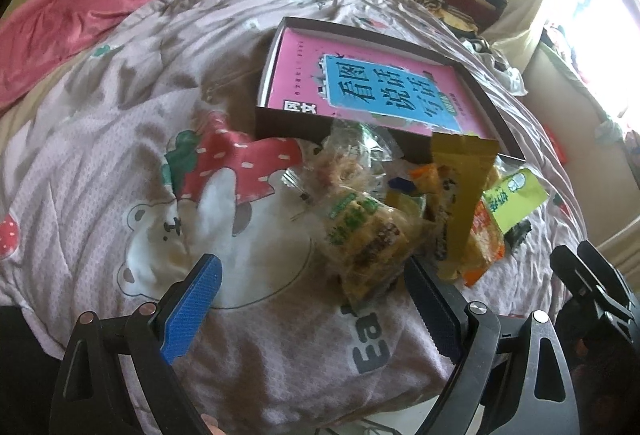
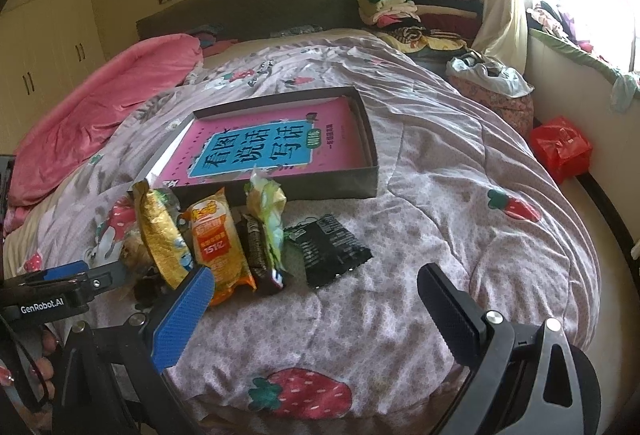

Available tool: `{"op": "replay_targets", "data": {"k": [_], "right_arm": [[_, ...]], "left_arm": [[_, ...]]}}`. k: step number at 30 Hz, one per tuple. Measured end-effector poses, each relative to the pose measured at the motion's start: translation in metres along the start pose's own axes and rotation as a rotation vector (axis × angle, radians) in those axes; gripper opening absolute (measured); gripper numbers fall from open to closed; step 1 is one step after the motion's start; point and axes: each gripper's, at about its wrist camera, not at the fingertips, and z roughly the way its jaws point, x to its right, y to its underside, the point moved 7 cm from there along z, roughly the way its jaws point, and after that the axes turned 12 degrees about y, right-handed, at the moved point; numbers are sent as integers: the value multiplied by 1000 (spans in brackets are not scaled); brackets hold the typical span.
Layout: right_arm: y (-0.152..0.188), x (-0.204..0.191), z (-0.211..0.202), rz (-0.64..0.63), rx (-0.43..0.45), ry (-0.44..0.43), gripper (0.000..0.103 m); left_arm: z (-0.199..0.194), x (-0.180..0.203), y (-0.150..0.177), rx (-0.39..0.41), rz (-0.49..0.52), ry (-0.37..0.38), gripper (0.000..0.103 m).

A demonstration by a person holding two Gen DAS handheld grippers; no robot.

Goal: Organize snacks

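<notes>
On the bed, the quilt (image 2: 420, 171) lies crumpled, pale pink with strawberries and a cartoon bear. At the far left, a plain pink blanket (image 2: 104, 107) is bunched up. Centre stage: a shallow dark box (image 2: 372, 159), rectangular and open-topped, holding one thing only, a glossy pink book (image 2: 272, 147) with a blue title panel. The snacks are all outside it, heaped on the quilt against its near wall. Left to right in the right wrist view: a crinkly gold pouch (image 2: 160, 235), an orange packet (image 2: 220, 243), a dark wrapper (image 2: 256, 255) on edge with a pale green packet (image 2: 268, 211) leaning over it, then a flat black packet (image 2: 328, 247) lying apart. The left hand-held gripper (image 1: 312, 271) hovers low, blue ribbed pads spread wide, released, framing a clear bag (image 1: 360, 235) of brown biscuits (not touching it that I can see). The right hand-held gripper (image 2: 316, 281) hangs equally wide, empty, aimed near the black packet.
</notes>
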Motion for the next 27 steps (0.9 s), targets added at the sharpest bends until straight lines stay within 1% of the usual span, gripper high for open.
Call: {"op": "replay_targets", "data": {"k": [4, 8, 12, 15, 18, 21, 22, 25, 27], "right_arm": [[-1, 6, 5, 13, -6, 6, 102], [-1, 11, 12, 29, -28, 7, 102], [0, 13, 16, 37, -38, 5, 102], [0, 13, 22, 36, -50, 4, 102], [0, 13, 26, 36, -57, 4, 102], [0, 13, 31, 28, -60, 9, 102], [0, 13, 31, 26, -61, 9, 102], [-1, 11, 35, 16, -63, 8, 102], [-1, 9, 39, 10, -71, 1, 102]], "left_arm": [[4, -3, -4, -2, -5, 41, 93], [8, -2, -6, -6, 13, 68, 92], [12, 0, -6, -23, -17, 119, 92], [13, 5, -9, -7, -16, 154, 92], [17, 7, -12, -5, 7, 148, 92], [22, 6, -14, -8, 7, 148, 92], [24, 5, -14, -13, 1, 153, 92], [30, 4, -14, -35, -12, 176, 79], [32, 5, -14, -38, -9, 179, 79]]}}
